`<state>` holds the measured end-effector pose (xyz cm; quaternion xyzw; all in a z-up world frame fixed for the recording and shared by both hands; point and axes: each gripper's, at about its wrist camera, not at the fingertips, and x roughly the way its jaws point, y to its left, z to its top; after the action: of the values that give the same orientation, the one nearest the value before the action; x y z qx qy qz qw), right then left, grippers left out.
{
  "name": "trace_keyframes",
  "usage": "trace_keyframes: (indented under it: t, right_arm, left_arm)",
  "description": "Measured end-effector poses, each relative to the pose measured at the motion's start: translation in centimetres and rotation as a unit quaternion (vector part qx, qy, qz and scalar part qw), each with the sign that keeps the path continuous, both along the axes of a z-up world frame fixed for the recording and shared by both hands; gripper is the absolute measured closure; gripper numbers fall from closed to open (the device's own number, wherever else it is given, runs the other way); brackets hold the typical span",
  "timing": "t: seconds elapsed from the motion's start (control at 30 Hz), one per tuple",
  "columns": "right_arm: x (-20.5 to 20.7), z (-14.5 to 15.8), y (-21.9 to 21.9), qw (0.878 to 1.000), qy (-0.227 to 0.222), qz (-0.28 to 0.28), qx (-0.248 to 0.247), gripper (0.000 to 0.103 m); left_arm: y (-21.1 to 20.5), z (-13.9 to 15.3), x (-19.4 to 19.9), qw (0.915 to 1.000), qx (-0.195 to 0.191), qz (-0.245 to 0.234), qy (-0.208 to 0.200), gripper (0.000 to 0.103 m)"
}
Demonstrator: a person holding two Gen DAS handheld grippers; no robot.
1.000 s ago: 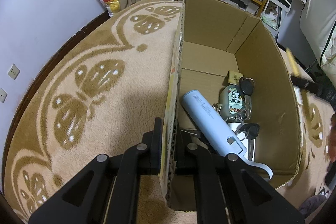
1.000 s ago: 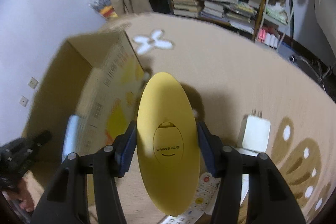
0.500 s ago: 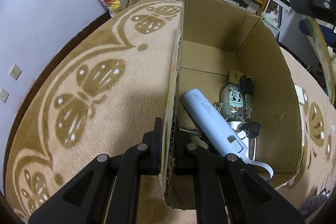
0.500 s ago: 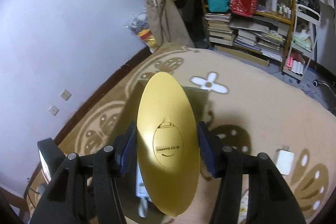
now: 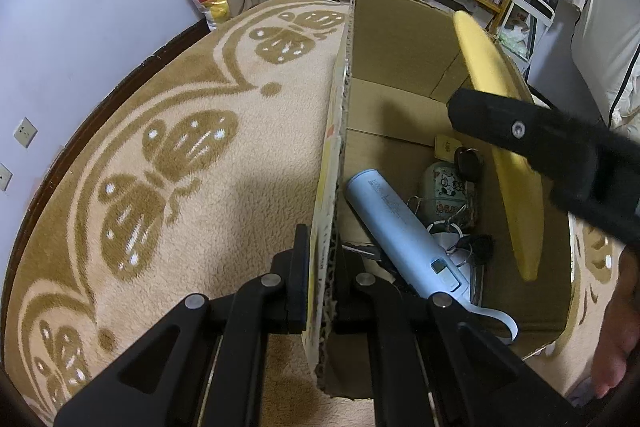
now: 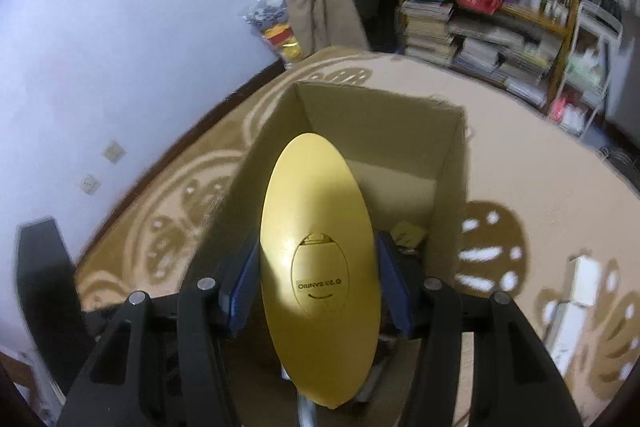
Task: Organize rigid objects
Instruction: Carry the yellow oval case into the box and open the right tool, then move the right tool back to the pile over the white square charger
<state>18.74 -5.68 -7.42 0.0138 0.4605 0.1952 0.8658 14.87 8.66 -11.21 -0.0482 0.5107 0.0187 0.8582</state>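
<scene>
Yellow plate over the box, ready to go in.

My left gripper (image 5: 320, 279) is clamped shut on the box (image 5: 400, 39) wall, steadying it; my right gripper (image 6: 316, 283) pinches the plate (image 6: 320, 267) at half width, above the open box. I'd lower it edge-first along the bare right side, clear of the blue cylinder (image 5: 400, 227) and keys (image 5: 472, 243), then let go low. The plate is a glossy yellow oval, rigid, with a stamped oval foot.
</scene>
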Motion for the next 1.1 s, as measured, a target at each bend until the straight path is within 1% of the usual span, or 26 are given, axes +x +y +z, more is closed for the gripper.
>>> trace_keyframes:
  t: [0.07, 0.17, 0.23, 0.27, 0.3, 0.4, 0.43, 0.5, 0.53, 0.63, 0.77, 0.87, 1.03, 1.1]
  right_arm:
    - [-0.1, 0.1, -0.2, 1.0, -0.009, -0.001, -0.009, 0.043]
    - [0.1, 0.3, -0.6, 1.0, -0.004, 0.0, -0.004, 0.043]
    - [0.1, 0.9, -1.0, 1.0, -0.015, -0.004, -0.007, 0.042]
    - [0.3, 1.2, -1.3, 1.0, -0.018, -0.007, -0.006, 0.04]
    - [0.4, 1.5, -1.7, 1.0, -0.019, -0.011, -0.003, 0.034]
    - [0.8, 2.4, -3.2, 0.999, -0.026, -0.03, 0.008, 0.023]
    - [0.9, 2.7, -3.8, 0.999, -0.033, -0.036, 0.009, 0.02]
    - [1.5, 3.2, -5.4, 0.998, -0.04, -0.052, 0.004, 0.01]
    - [1.8, 3.3, -6.1, 0.998, -0.039, -0.057, 0.004, 0.008]
    - [2.9, 3.4, -9.0, 0.996, -0.041, -0.083, -0.007, 0.007]
    - [4.1, 3.0, -12.5, 0.992, -0.044, -0.118, -0.027, 0.0]
    - [4.8, 2.3, -14.5, 0.987, -0.047, -0.144, -0.045, 0.0]
    - [6.1, 0.2, -17.3, 0.982, -0.028, -0.168, -0.077, 0.0]
    - [6.2, -0.5, -18.4, 0.982, -0.017, -0.173, -0.074, 0.0]
  left_arm:
    - [0.1, 0.0, 0.0, 1.0, -0.001, 0.0, 0.0, 0.096]
    - [0.0, 0.0, 0.0, 1.0, 0.003, -0.003, 0.0, 0.096]
    - [-0.1, 0.0, 0.1, 1.0, 0.006, -0.004, 0.0, 0.096]
    - [-0.1, -0.1, 0.1, 1.0, 0.007, -0.004, 0.0, 0.096]
    - [-0.1, -0.1, 0.1, 1.0, 0.007, -0.004, 0.0, 0.096]
    - [-0.1, -0.2, 0.1, 1.0, 0.006, -0.004, 0.0, 0.096]
    - [-0.1, -0.1, 0.1, 1.0, 0.007, -0.005, 0.0, 0.096]
    - [-0.1, -0.1, 0.1, 0.9999, 0.009, -0.006, 0.0, 0.096]
    - [-0.1, -0.2, 0.1, 0.9999, 0.008, -0.006, 0.0, 0.096]
    - [-0.1, -0.2, 0.1, 0.9999, 0.009, -0.007, 0.0, 0.096]
    - [-0.1, -0.2, 0.2, 0.9999, 0.01, -0.007, 0.0, 0.096]
    - [-0.1, -0.2, 0.2, 0.9999, 0.01, -0.007, 0.0, 0.096]
    - [-0.1, -0.2, 0.2, 0.9999, 0.01, -0.006, 0.0, 0.096]
    - [-0.1, -0.2, 0.2, 0.9999, 0.009, -0.006, 0.001, 0.096]
